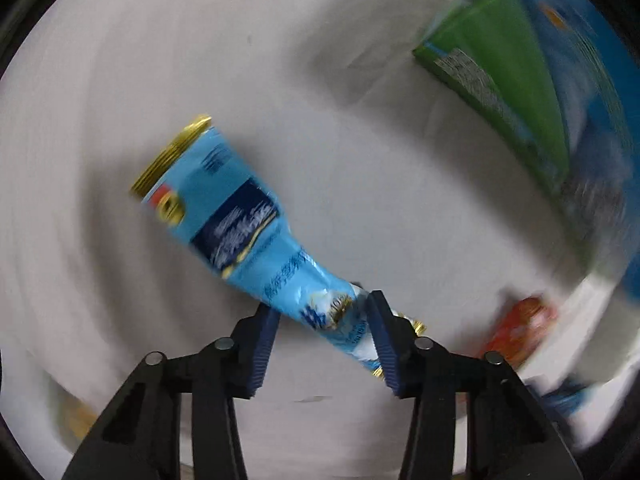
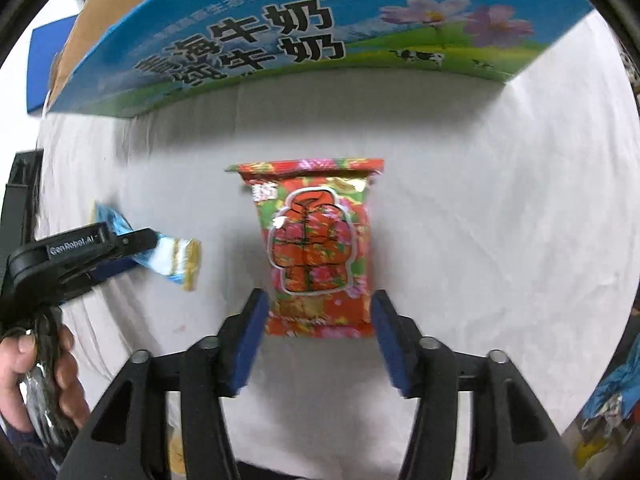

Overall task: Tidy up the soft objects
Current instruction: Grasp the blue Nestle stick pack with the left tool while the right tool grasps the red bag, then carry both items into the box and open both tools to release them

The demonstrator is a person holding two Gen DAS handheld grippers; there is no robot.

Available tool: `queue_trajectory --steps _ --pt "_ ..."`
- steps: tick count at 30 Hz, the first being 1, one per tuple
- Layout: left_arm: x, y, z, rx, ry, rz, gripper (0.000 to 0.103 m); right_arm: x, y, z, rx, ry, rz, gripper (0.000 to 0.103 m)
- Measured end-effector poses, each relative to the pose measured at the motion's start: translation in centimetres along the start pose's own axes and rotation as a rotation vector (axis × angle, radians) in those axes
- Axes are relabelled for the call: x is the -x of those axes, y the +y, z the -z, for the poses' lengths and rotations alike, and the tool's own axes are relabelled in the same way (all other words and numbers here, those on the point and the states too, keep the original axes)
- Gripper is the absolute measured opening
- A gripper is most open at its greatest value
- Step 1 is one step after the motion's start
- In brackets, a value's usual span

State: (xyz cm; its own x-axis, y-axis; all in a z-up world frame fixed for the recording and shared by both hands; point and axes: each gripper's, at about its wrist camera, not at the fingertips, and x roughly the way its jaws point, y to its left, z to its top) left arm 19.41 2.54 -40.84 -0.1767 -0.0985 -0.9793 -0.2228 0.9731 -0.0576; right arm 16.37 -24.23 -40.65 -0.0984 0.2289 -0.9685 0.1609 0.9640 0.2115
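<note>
My left gripper (image 1: pixel 322 316) is shut on the near end of a light blue snack packet (image 1: pixel 236 220) with gold crimped ends, which sticks out over the white cloth; the view is motion-blurred. The packet's end also shows in the right wrist view (image 2: pixel 176 258), held by the left gripper (image 2: pixel 132 242). A red-and-green flowered snack packet (image 2: pixel 320 240) lies flat on the white cloth. My right gripper (image 2: pixel 318 312) is open, its blue pads on either side of that packet's near end, close to its edges.
A blue and green milk carton box (image 2: pixel 288 40) stands behind the red packet; it also shows at the right of the left wrist view (image 1: pixel 520 92). White cloth (image 2: pixel 500 220) covers the table. More packets lie at the lower right edge (image 2: pixel 612 400).
</note>
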Motion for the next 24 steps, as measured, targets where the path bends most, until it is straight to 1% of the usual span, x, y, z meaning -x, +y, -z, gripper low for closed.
queue_trajectory --steps 1,2,4,6,8,9,10,11,12,13,14,16,17,18,19,22,24 --pt "0.3 -0.5 0.3 -0.07 -0.019 -0.061 0.041 0.2 0.1 0.1 0.007 -0.018 0.002 0.082" --pt "0.4 -1.0 0.6 -0.129 -0.027 -0.097 0.041 0.3 0.3 0.0 0.01 -0.029 0.009 0.083" --pt "0.4 -1.8 1.1 -0.214 -0.033 -0.158 0.041 -0.2 0.6 -0.5 -0.001 -0.025 0.013 0.083" --pt "0.0 -3.0 1.5 -0.297 -0.038 -0.19 0.041 -1.3 0.7 -1.2 -0.034 -0.018 0.019 0.083" --pt "-0.5 -3.8 1.5 -0.297 -0.031 -0.201 0.043 -2.4 1.1 -2.4 -0.066 0.004 0.007 0.083" --pt "-0.7 -3.9 1.3 -0.281 -0.022 -0.196 0.043 -2.9 1.0 -2.5 -0.079 0.013 -0.007 0.083" --pt "-0.9 -3.8 1.0 -0.243 -0.006 -0.173 0.043 -3.4 0.9 -2.5 -0.094 0.02 -0.016 0.082" --pt "-1.0 -3.3 0.6 -0.214 0.021 -0.129 0.043 -3.8 0.8 -2.4 -0.113 0.026 -0.022 0.07" --pt "-1.2 -2.5 0.2 -0.129 0.039 -0.081 0.043 -4.0 0.7 -2.3 -0.121 0.03 -0.002 0.061" --pt "-1.3 -2.1 0.1 -0.08 0.046 -0.042 0.042 -3.9 0.7 -2.1 -0.118 0.022 0.018 0.054" --pt "-1.3 -1.4 0.0 -0.013 0.044 0.026 0.041 -3.8 0.5 -1.9 -0.115 0.013 0.02 0.053" --pt "-1.2 -1.0 0.1 0.03 0.031 0.061 0.04 -3.5 0.7 -1.4 -0.1 0.008 0.045 0.053" --pt "-1.1 -1.0 0.3 0.027 0.018 0.066 0.037 -3.5 0.8 -1.0 -0.096 0.01 0.044 0.052" --pt "-1.0 -1.4 0.6 0.0 -0.001 0.05 0.029 -3.4 0.8 -0.7 -0.094 0.014 0.038 0.052" --pt "-0.9 -1.6 1.0 -0.029 -0.012 0.043 0.028 -3.5 0.8 -0.2 -0.092 0.019 0.033 0.052" --pt "-0.9 -4.4 2.9 -0.154 -0.029 0.013 0.028 -3.7 1.2 0.3 -0.063 0.04 0.035 0.052" --pt "-1.3 -6.1 4.0 -0.22 -0.034 -0.021 0.029 -3.9 1.2 0.5 -0.052 0.051 0.036 0.053"
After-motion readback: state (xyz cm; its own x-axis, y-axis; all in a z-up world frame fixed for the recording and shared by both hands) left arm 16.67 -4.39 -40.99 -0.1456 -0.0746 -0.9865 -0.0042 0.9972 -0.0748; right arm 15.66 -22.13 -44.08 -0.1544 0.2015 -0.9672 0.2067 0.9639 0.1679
